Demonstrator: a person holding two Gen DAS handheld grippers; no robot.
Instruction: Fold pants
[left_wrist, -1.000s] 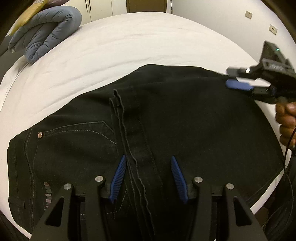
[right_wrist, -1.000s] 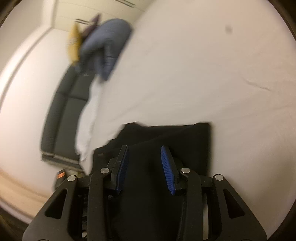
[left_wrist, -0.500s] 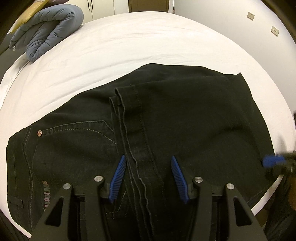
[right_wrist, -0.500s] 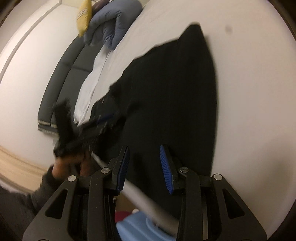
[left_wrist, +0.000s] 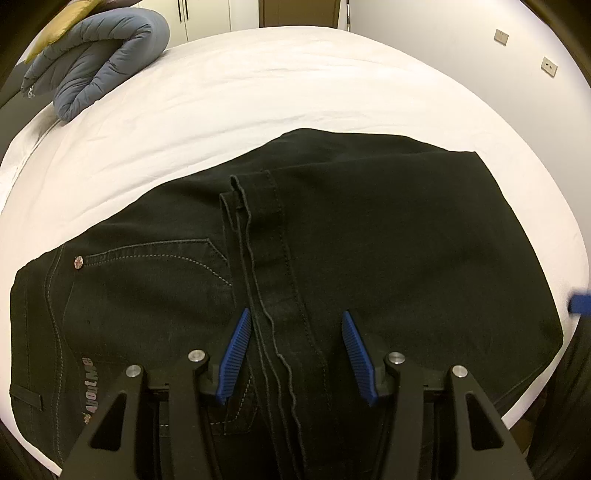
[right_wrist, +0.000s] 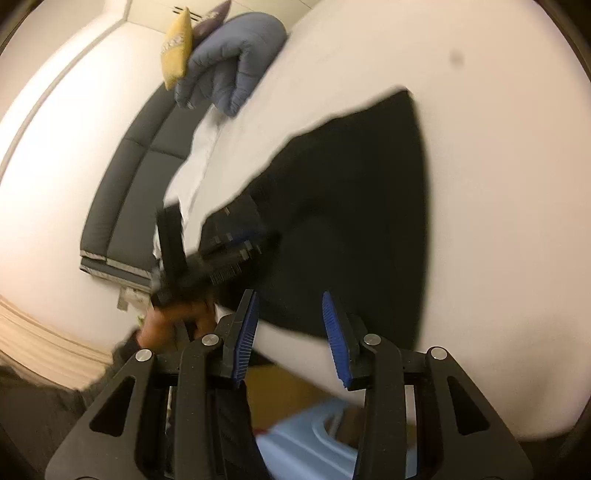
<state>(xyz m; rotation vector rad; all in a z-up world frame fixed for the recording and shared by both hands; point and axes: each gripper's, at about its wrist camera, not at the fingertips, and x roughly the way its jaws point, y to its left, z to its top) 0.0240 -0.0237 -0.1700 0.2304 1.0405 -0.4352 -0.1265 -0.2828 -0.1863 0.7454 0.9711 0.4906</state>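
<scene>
pants (left_wrist: 332, 258), black denim, lie folded on the white bed (left_wrist: 295, 92); hem edges run between my left gripper (left_wrist: 295, 354) fingers, jaws spread and not pinching. grey-blue quilted duvet (left_wrist: 99, 55) rolled at the bed's far corner, yellow cushion (right_wrist: 177, 48) beside it, dark sofa (right_wrist: 129, 184) along the wall, pale blue bin (right_wrist: 314, 443) below the bed edge. my right gripper (right_wrist: 291, 332) hangs past the bed's edge, angled down, jaws opening, nothing between them. my left hand (right_wrist: 173, 317) grips its handle, blurred.
</scene>
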